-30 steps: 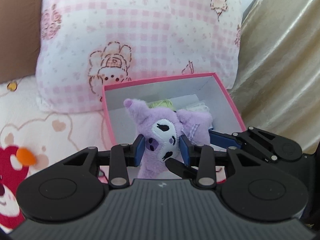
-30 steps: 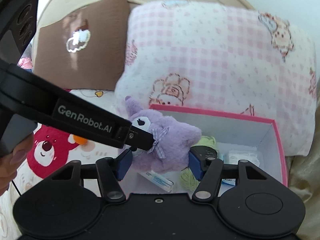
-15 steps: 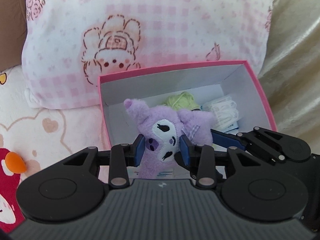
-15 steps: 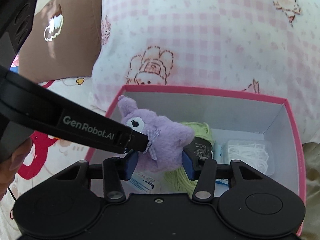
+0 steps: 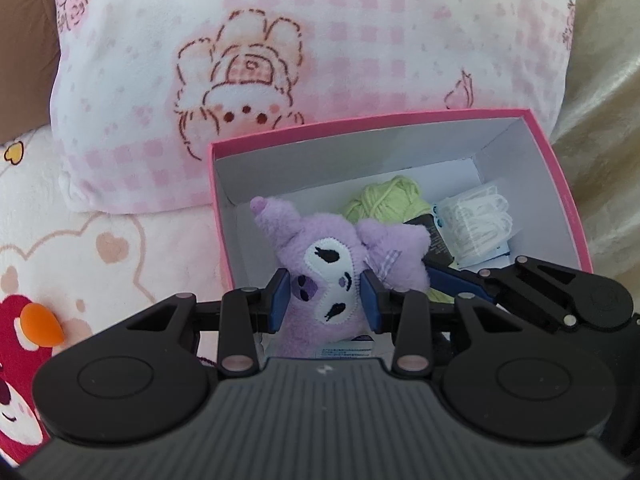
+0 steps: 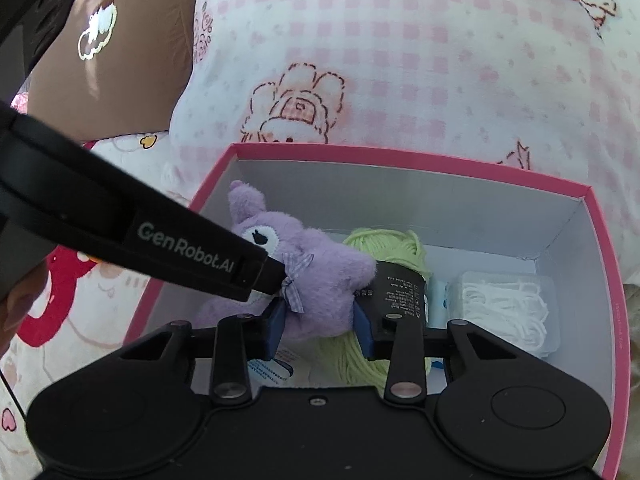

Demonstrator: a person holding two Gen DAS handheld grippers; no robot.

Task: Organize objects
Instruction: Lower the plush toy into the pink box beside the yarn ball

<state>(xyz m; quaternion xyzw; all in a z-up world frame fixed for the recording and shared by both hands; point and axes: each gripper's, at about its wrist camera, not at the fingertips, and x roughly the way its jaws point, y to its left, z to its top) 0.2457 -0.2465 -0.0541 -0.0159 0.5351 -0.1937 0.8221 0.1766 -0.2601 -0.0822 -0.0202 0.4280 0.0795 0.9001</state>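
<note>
A purple plush toy [image 5: 332, 264] with a white face patch hangs inside the open pink box [image 5: 556, 184]. My left gripper [image 5: 325, 300] is shut on its head. My right gripper [image 6: 320, 326] is shut on its body [image 6: 320, 276] from the other side. The box [image 6: 600, 280] has white inner walls. In it lie a light green yarn ball [image 5: 386, 198], also in the right wrist view [image 6: 384, 248], a clear packet of white loops [image 5: 476, 226], shown too in the right wrist view [image 6: 504, 306], and a white printed packet [image 6: 268, 370] under the toy.
A pink checked pillow [image 5: 320, 52] leans right behind the box. A brown cushion [image 6: 120, 52] stands at the far left. The bedding [image 5: 80, 264] with a red bear print lies left of the box. Gold fabric [image 5: 604, 92] rises on the right.
Both grippers have carried the plush toy forward and down, from over the box's near left corner into the box. The box and pillow now look closer.
</note>
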